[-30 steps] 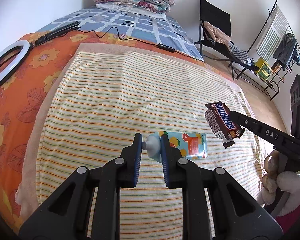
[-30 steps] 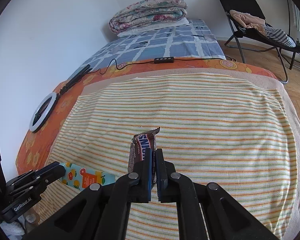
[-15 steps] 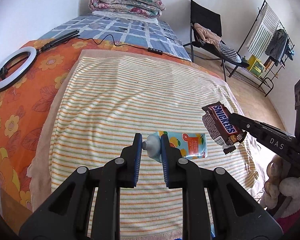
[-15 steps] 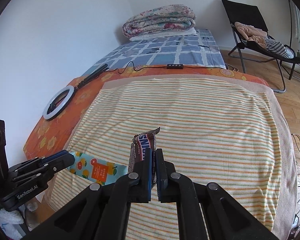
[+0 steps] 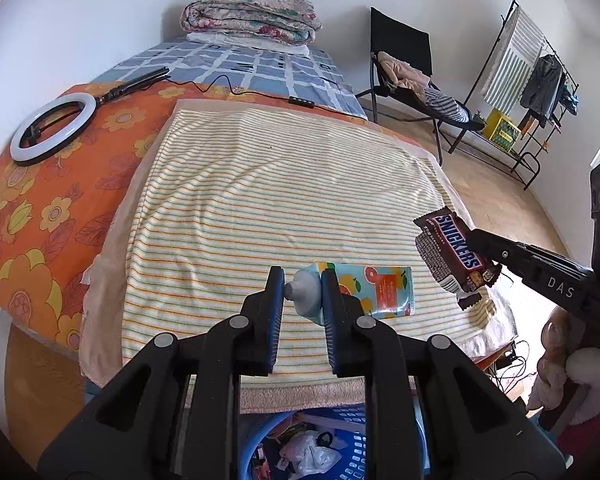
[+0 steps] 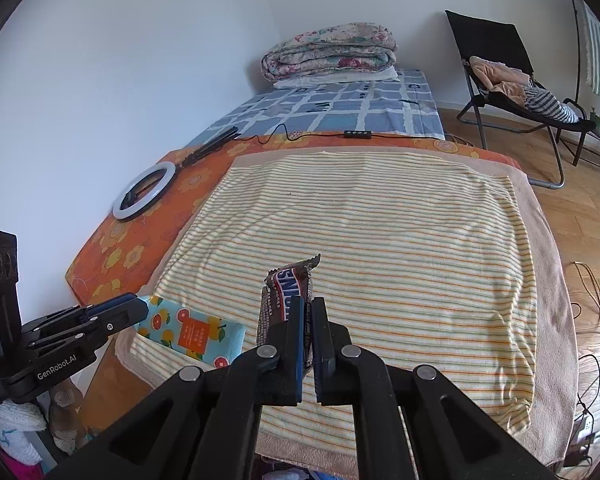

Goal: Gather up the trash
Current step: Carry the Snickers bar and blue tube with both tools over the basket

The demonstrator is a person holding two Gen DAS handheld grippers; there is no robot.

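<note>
Left wrist view: left gripper (image 5: 302, 294) pinches the tube (image 5: 364, 290) by its cap, right gripper (image 6: 307, 320) clamps the wrapper (image 6: 288, 292); blue basket (image 5: 354, 446) probably lies directly beneath both.

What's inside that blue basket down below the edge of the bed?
The blue basket holds a crumpled white plastic bag and some colourful scraps. Most of its contents stay hidden behind the left gripper and the striped towel.
</note>
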